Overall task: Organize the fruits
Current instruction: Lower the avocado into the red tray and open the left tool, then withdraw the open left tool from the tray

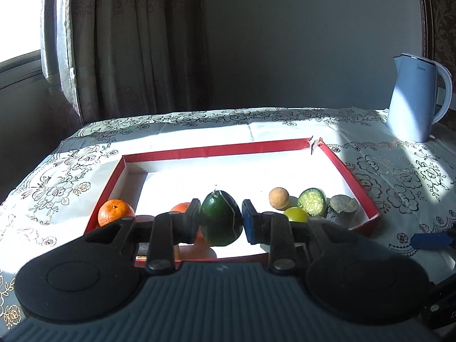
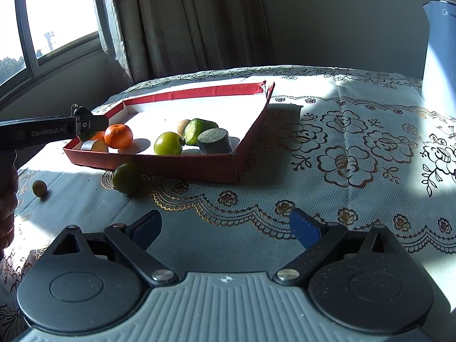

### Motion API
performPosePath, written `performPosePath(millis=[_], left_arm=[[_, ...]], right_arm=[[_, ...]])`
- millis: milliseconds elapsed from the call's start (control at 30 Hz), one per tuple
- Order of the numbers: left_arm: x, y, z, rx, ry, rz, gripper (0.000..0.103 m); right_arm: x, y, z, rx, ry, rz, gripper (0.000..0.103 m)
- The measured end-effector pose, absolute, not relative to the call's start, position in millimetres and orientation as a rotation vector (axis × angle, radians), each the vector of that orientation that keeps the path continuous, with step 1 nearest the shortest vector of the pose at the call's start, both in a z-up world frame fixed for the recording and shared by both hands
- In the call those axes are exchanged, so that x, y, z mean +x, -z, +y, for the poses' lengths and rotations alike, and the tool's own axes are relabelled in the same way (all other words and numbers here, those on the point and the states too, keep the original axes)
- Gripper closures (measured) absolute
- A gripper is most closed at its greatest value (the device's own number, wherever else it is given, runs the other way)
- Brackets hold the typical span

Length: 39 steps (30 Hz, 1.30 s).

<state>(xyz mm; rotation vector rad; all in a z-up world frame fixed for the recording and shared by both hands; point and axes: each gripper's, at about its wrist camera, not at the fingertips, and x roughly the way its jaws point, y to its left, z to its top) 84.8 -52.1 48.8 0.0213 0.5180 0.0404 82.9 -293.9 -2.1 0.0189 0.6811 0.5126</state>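
Observation:
My left gripper [image 1: 221, 222] is shut on a dark green avocado [image 1: 221, 218] and holds it over the near part of the red box [image 1: 216, 148]. In the box lie an orange [image 2: 118, 136], a green tomato [image 2: 168, 143], a cut cucumber piece [image 2: 196, 130], a grey cut piece [image 2: 213, 141] and a brown ball [image 1: 278, 198]. Another orange [image 1: 115, 212] sits by the box's left wall. My right gripper [image 2: 225, 229] is open and empty above the tablecloth, right of the box's near corner. A green fruit [image 2: 126, 177] and a small brown fruit [image 2: 39, 188] lie on the cloth outside the box.
A pale blue kettle [image 1: 417, 97] stands at the back right of the table. The floral tablecloth [image 2: 342, 156] covers the table. Curtains and a window are behind, to the left. The left gripper's arm [image 2: 42, 132] reaches in from the left in the right wrist view.

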Motion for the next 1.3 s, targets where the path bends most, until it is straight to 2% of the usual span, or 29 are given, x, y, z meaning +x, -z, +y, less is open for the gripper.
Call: performPosePath(millis=[267, 367, 500, 567, 667, 833, 1000, 1300], left_arm=[[108.4, -24.9, -54.3, -0.010, -0.031, 0.578, 0.075], [105.1, -23.4, -54.6, -0.012, -0.021, 0.569, 0.065], [90.7, -29.6, -56.5, 0.011, -0.050, 0.522, 0.035], [76.5, -34.9, -56.0, 0.022, -0.044, 0.497, 0.033], [54.4, -38.3, -55.2, 0.037, -0.045, 0.479, 0.024], [5.9, -37.6, -48.2, 0.030, -0.051, 0.459, 0.004], [-21.2, -26.4, -38.8, 0.020, -0.081, 0.487, 0.000], [-33.9, -9.6, -27.4, 0.040, -0.118, 0.543, 0.000]], right_arm=[[83.1, 2.2, -294.1, 0.022, -0.516, 0.683, 0.004], [83.2, 2.1, -294.4, 0.022, -0.516, 0.683, 0.004], [83.1, 2.0, -294.3, 0.024, -0.516, 0.683, 0.004], [83.6, 2.5, -294.6, 0.027, -0.519, 0.683, 0.004], [83.6, 2.5, -294.9, 0.030, -0.520, 0.683, 0.004], [83.4, 2.4, -295.0, 0.032, -0.521, 0.683, 0.004], [83.0, 1.8, -296.5, 0.041, -0.520, 0.678, 0.004], [68.9, -7.3, -280.3, 0.008, -0.515, 0.620, 0.004]])
